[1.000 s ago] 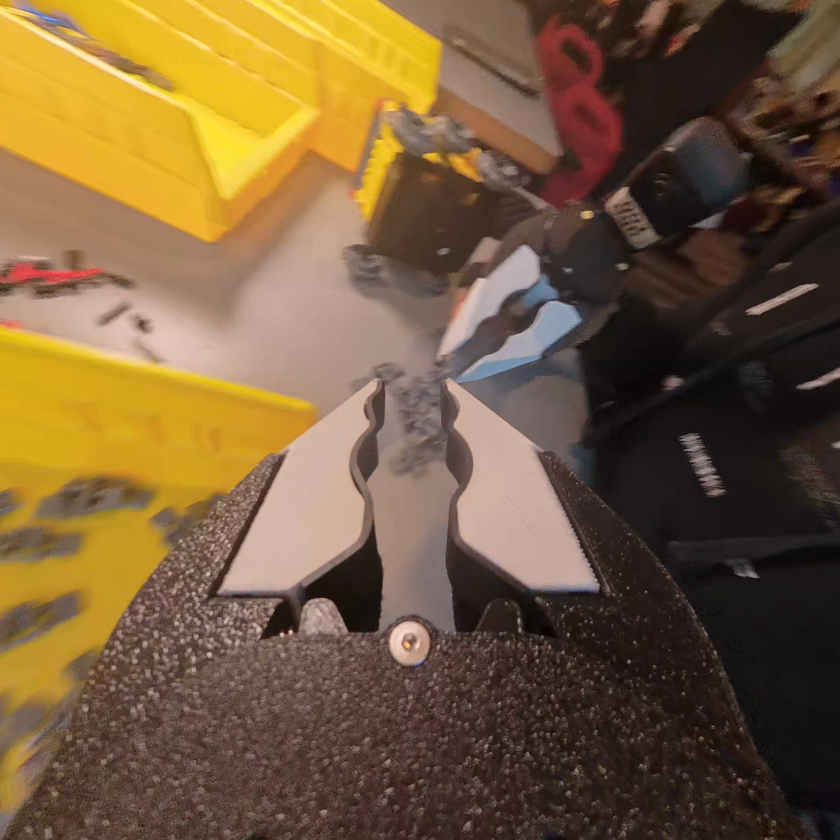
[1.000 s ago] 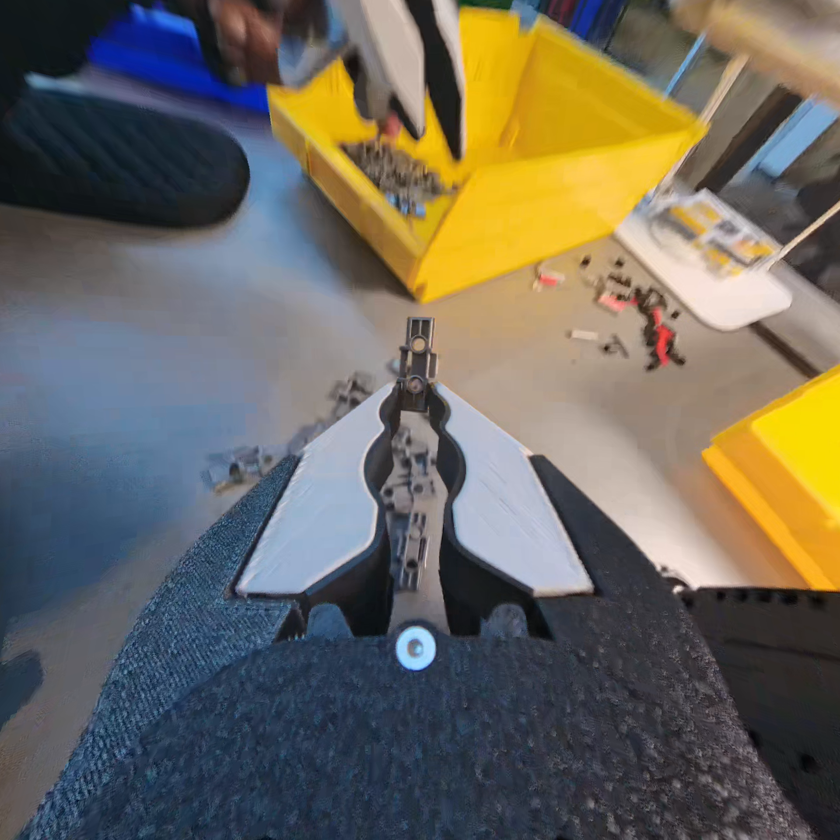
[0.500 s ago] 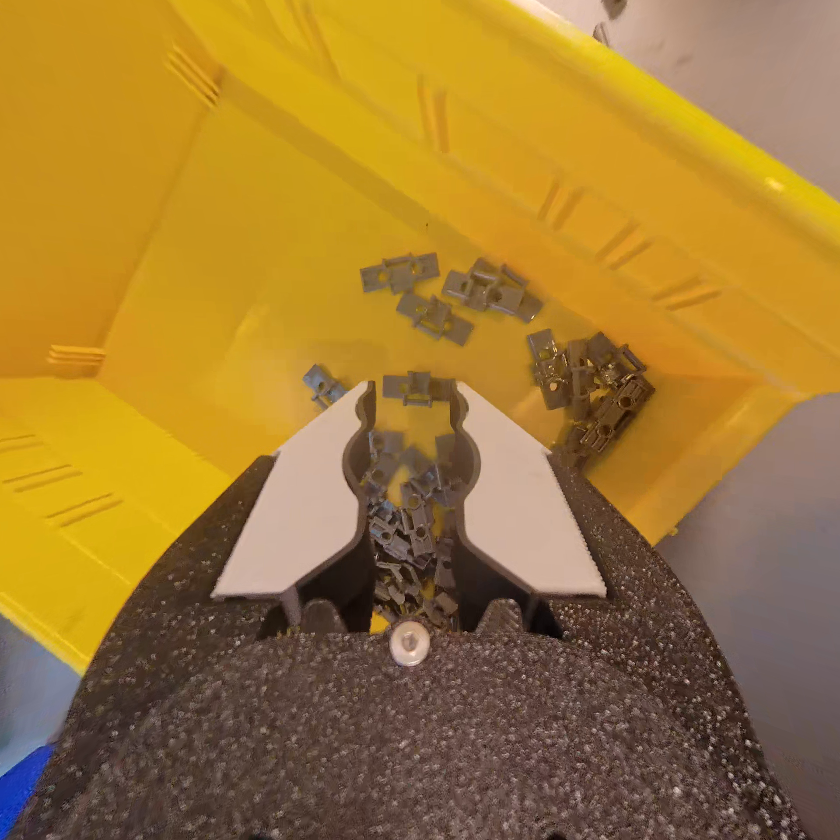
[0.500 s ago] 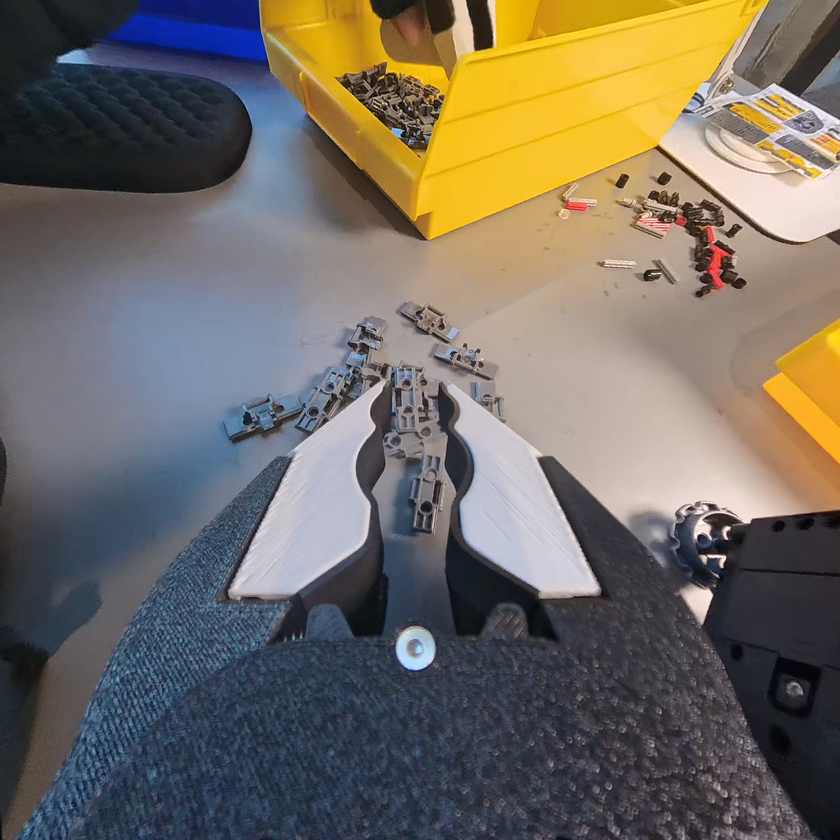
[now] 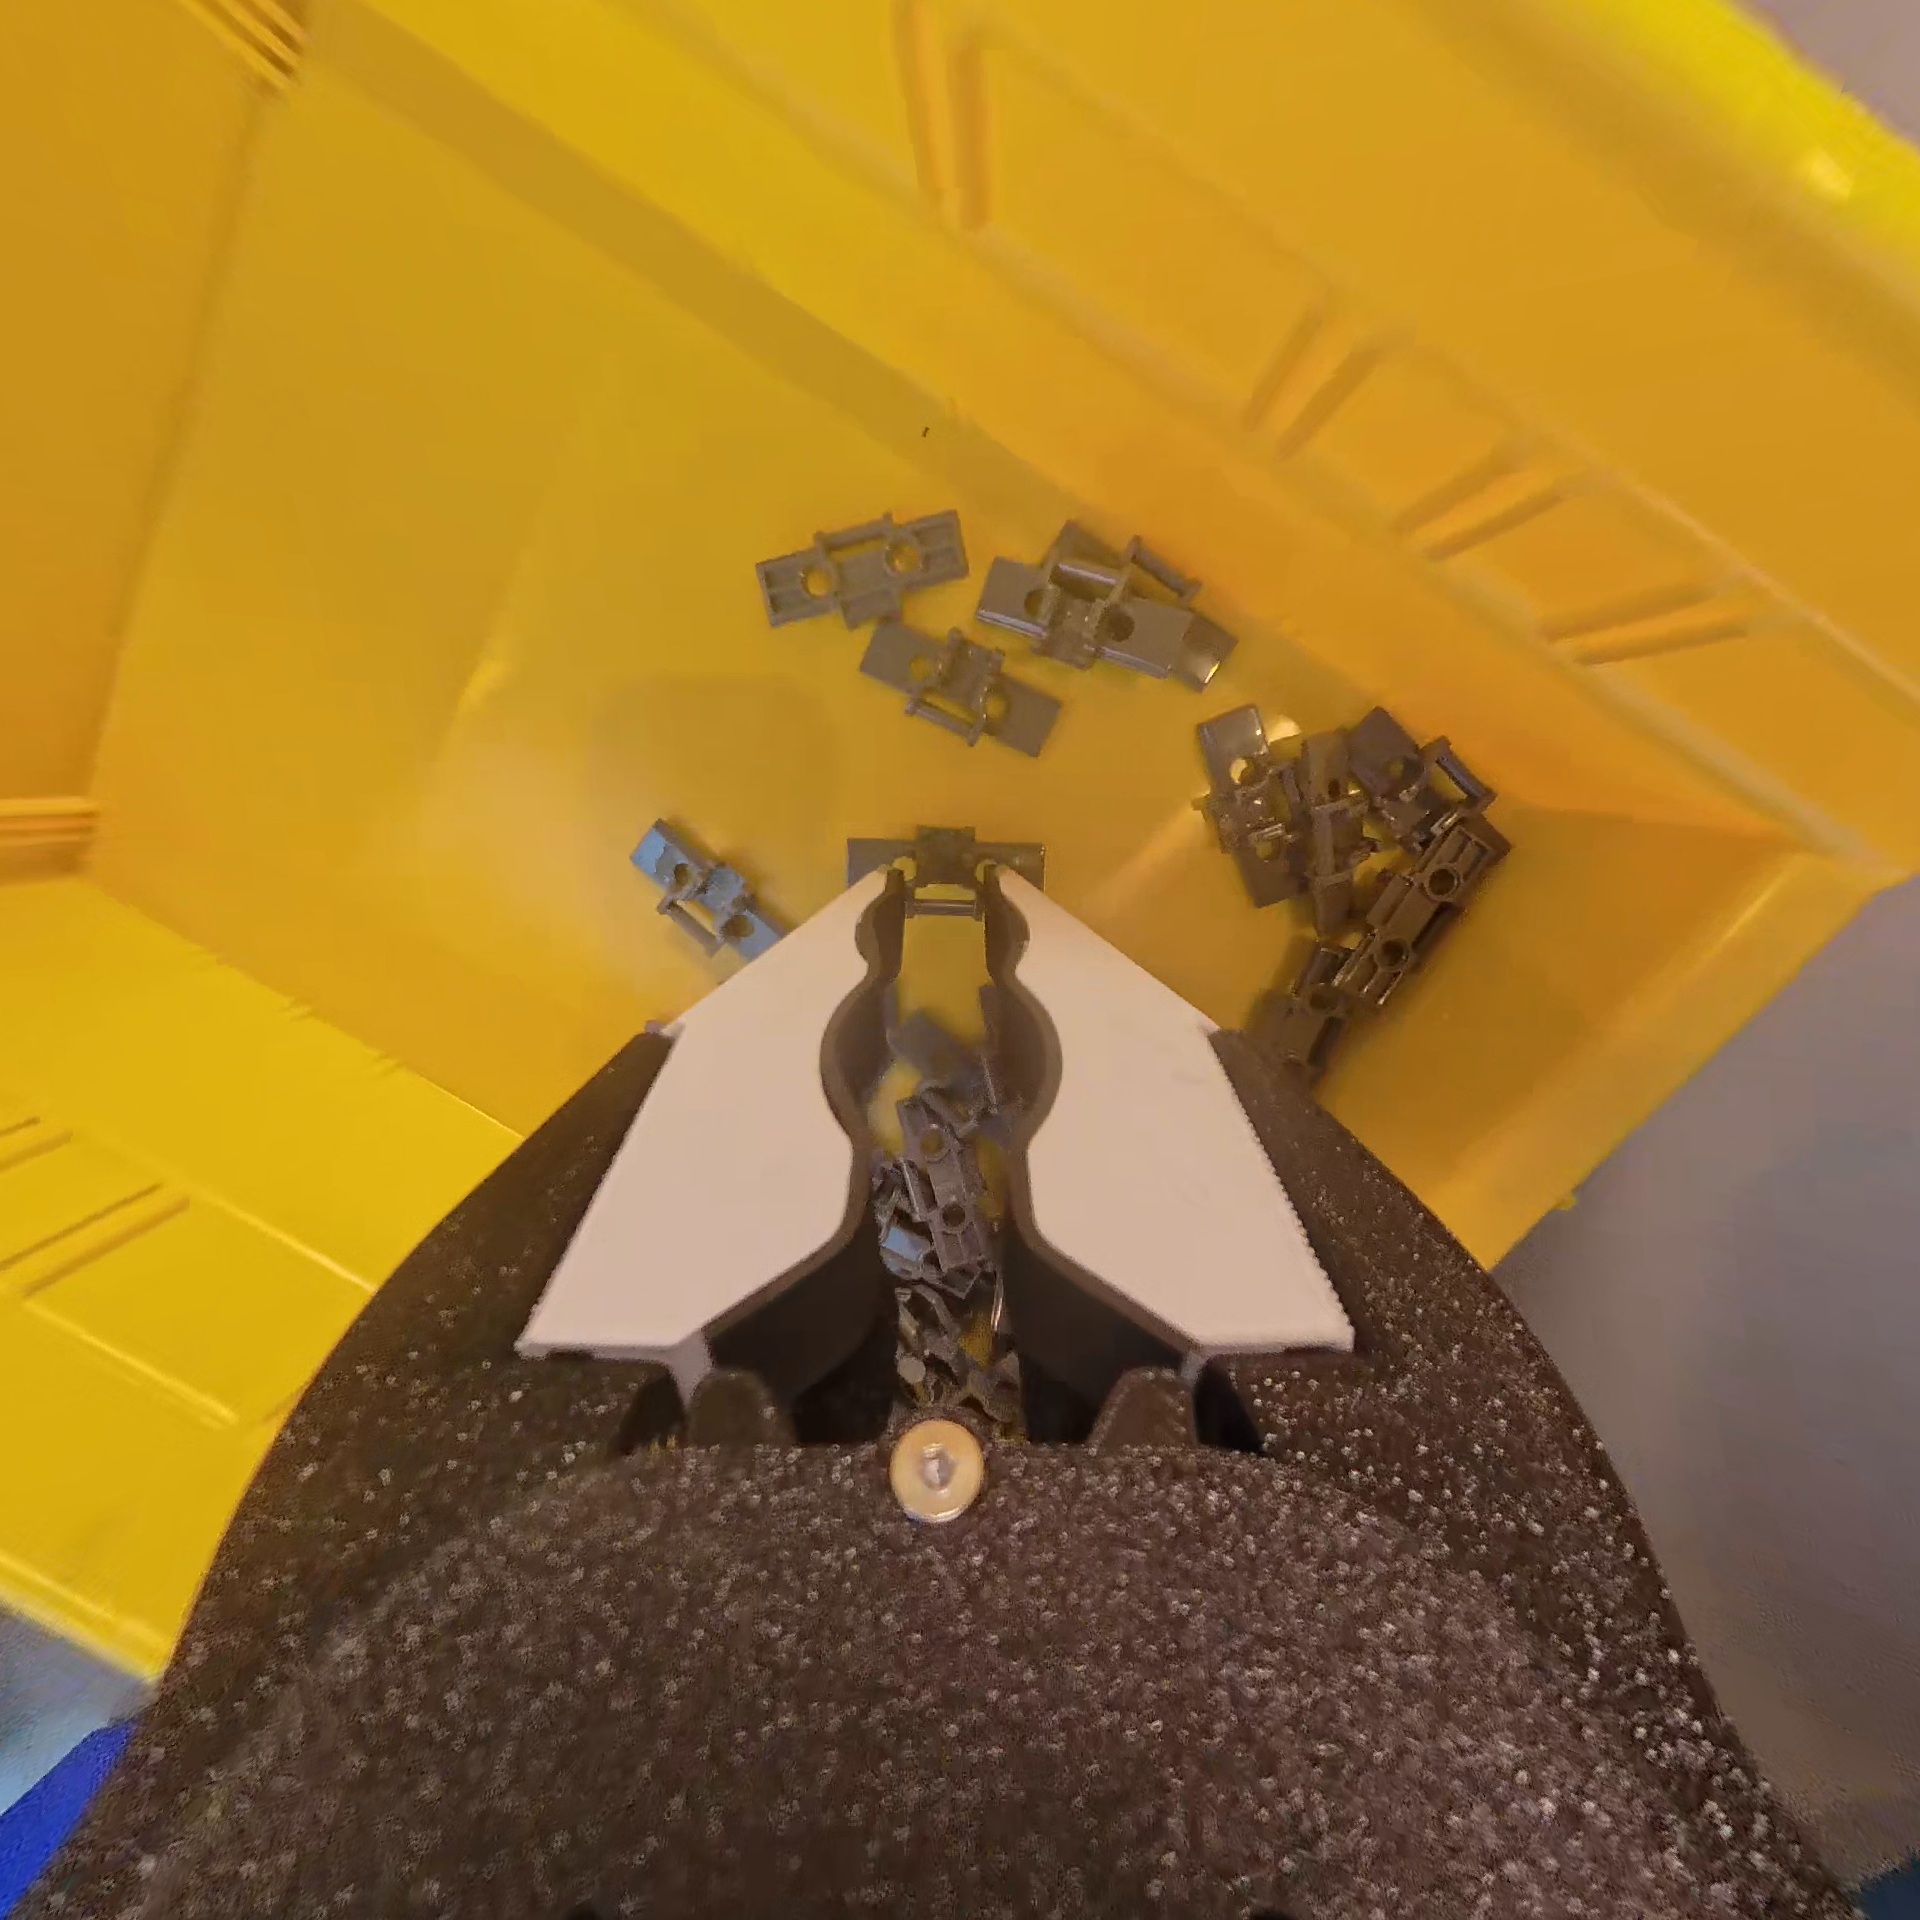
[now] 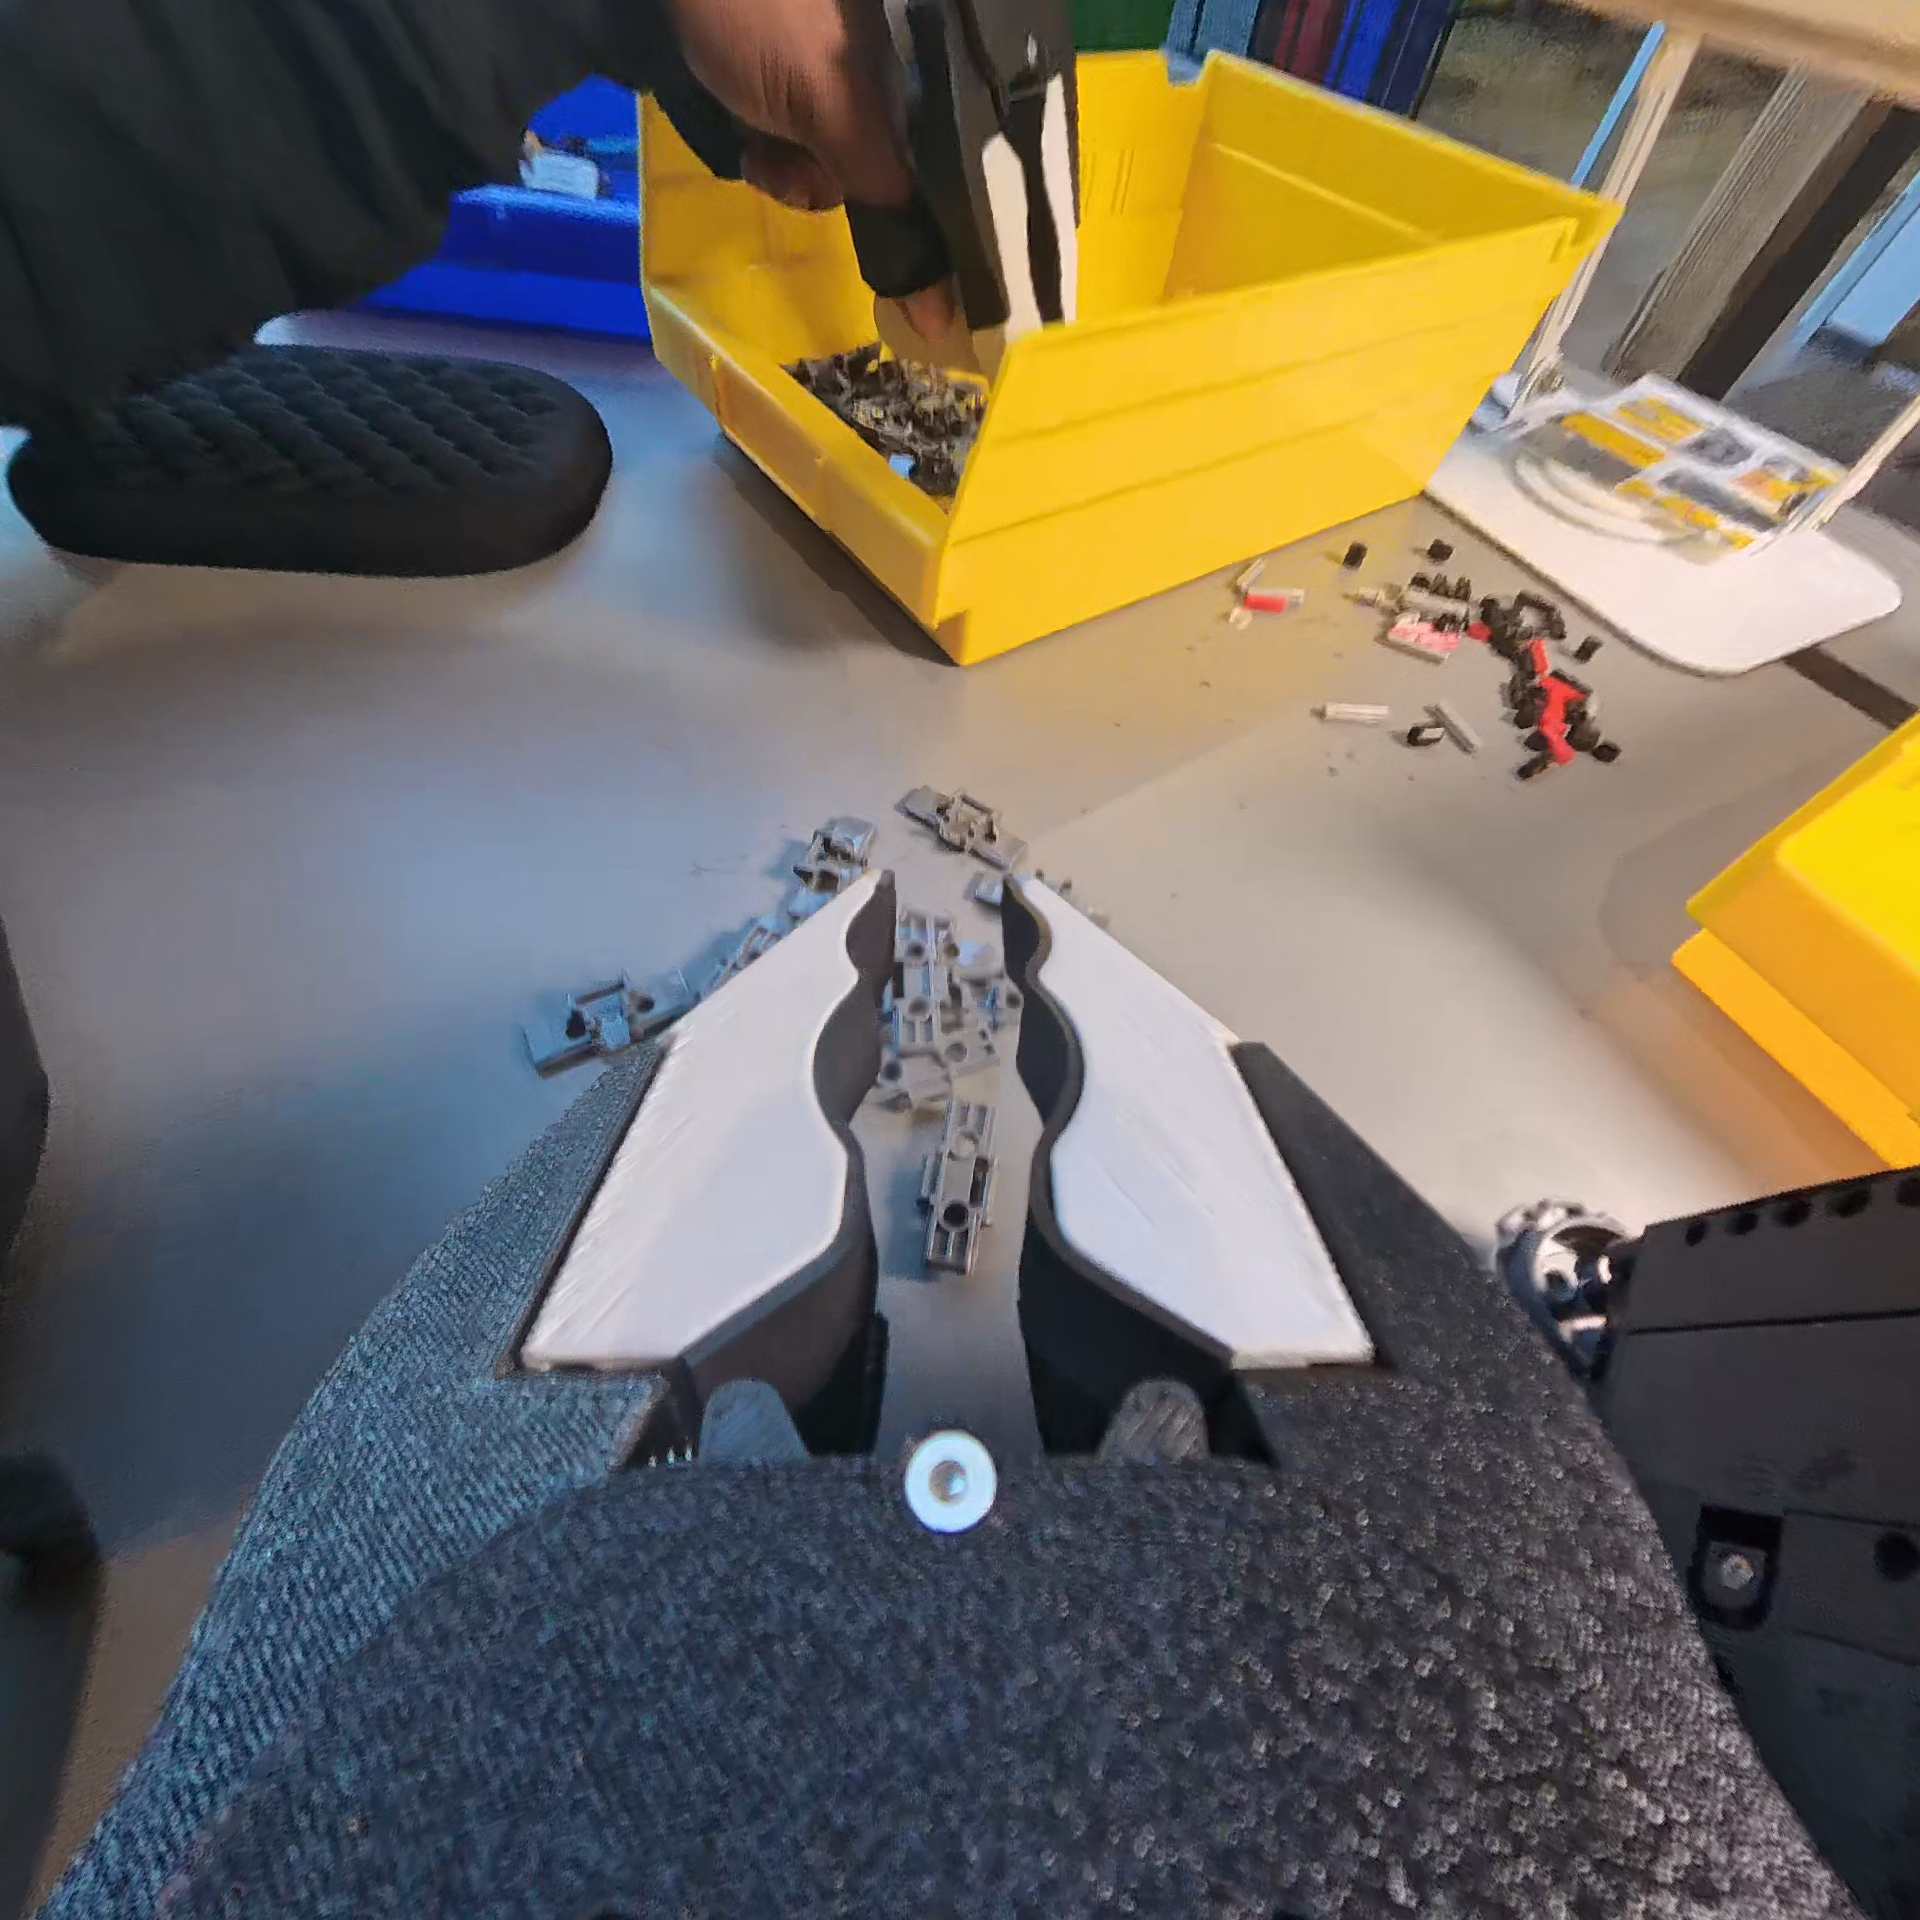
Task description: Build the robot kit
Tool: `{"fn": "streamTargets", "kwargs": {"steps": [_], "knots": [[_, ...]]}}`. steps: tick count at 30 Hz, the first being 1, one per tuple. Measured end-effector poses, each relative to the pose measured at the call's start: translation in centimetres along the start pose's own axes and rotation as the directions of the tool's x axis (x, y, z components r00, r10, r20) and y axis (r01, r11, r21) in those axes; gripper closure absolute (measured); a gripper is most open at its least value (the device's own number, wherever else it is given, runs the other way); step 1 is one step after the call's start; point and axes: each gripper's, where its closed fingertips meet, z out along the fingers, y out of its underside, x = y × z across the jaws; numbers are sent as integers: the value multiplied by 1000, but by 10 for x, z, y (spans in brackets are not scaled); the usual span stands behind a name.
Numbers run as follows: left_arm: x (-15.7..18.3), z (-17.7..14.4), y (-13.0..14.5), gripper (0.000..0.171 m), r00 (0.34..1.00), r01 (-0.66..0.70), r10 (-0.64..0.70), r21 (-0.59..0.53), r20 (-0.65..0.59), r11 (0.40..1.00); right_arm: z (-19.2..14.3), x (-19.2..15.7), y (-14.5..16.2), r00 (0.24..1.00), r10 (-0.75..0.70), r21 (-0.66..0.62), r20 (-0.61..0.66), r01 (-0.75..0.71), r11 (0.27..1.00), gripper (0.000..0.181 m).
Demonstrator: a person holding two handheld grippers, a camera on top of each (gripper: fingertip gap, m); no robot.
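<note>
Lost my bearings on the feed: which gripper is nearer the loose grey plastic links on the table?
Right. The right gripper hovers over the loose grey plastic links, jaws open around them. The left gripper is away inside the yellow plastic bin.

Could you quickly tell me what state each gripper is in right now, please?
Left gripper: shut on a grey link in the yellow bin.
Right gripper: open, empty, over loose links.

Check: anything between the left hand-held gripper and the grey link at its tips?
Nothing visible. The grey link sits directly between the left hand-held gripper's tips on the yellow bin floor; neighbouring links lie clear.
</note>
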Motion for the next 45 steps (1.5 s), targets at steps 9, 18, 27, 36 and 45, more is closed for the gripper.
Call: {"fn": "streamTargets", "kwargs": {"steps": [9, 18, 27, 36, 45], "knots": [[161, -146, -68, 159, 779, 169, 296, 640, -552, 749, 1, -8, -98, 973, -180, 360, -141, 220, 907, 134], [203, -130, -54, 161, 594, 361, 287, 568, -751, 739, 15, -24, -83, 877, -428, 216, -219, 471, 855, 166], [26, -59, -45, 138, 991, 133, -113, 454, -71, 881, 22, -17, 33, 980, -178, -264, 90, 196, 944, 161], [-1, 21, -29, 146, 994, 110, -105, 143, -42, 984, 5, -9, 27, 996, -67, -180, 55, 76, 981, 158], [19, -21, -39, 157, 992, 91, -61, 301, -107, 949, 3, -4, -3, 996, -90, -24, 7, 90, 996, 154]]}}
